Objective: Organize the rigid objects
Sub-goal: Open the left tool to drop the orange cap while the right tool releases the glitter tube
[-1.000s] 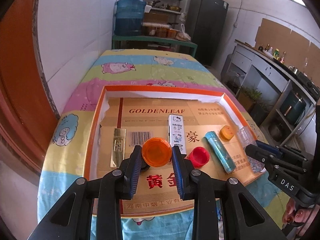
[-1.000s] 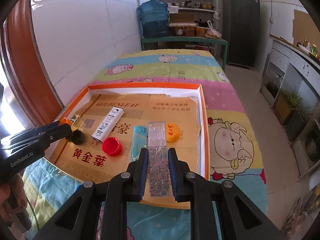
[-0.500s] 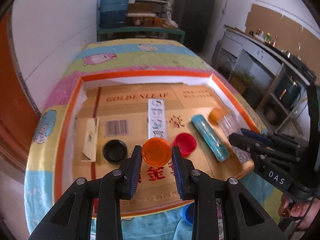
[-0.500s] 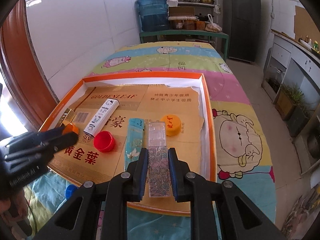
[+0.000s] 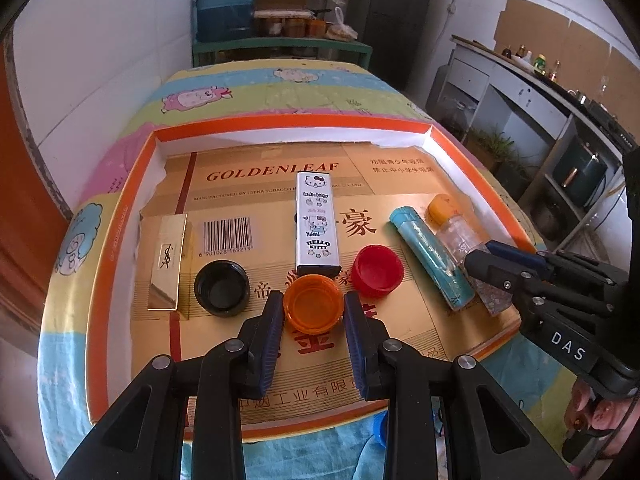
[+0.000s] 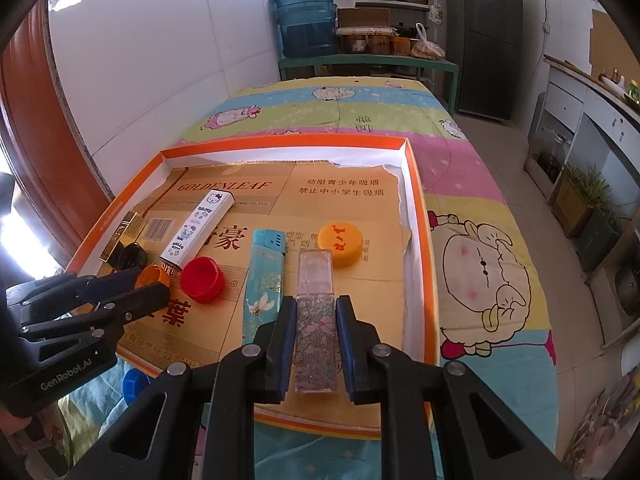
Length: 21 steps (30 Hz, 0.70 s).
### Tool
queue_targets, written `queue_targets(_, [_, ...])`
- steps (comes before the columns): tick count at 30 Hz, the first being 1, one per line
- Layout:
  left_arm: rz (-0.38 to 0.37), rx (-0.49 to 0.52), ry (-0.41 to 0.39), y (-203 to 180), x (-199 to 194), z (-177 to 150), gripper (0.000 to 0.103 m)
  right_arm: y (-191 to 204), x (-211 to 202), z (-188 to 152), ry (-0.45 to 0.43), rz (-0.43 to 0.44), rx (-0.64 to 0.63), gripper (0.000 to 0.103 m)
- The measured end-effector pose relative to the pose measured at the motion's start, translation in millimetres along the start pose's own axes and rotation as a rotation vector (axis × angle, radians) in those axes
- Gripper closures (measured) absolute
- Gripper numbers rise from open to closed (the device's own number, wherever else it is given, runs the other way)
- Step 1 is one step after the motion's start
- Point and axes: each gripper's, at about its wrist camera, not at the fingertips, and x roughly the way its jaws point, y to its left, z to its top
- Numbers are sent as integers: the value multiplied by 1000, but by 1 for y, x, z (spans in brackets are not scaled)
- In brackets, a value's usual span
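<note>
Orange cap [image 5: 313,303] clamped in our left tool [image 5: 313,309] above the tray [image 5: 120,216]; our right tool [image 6: 314,322] grips a clear floral lighter [image 6: 314,316] beside the teal lighter [image 6: 264,280].

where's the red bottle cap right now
In the left wrist view the red cap lies inside the orange-rimmed box, right of the left gripper's orange cap, beside the Hello Kitty case.

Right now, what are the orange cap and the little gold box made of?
The orange cap looks like see-through plastic: light glows through its walls. The gold box could be shiny metal or foil-covered card; its mirror-like faces reflect light, but the look alone does not settle which.
</note>
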Motion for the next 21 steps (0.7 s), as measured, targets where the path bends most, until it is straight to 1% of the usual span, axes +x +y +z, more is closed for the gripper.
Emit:
queue_targets(10, [2,3,-4,-1,0,-1,72,-1,1,0,0,1,0,82])
queue_targets(14, [12,20,-7,-3,-1,-1,71,-2,1,-1,6,-1,2,82])
queue_targets(17, [-3,17,-6,-3,-2,-1,66,-1,1,-2,9,-5,1,82])
queue_targets(19, [-11,12,-6,-2,-2,0,59,-1,0,-2,5,-4,2,82])
queue_targets(21, [-14,8,-9,-2,-3,0,56,0,-2,-2,0,-5,1,82])
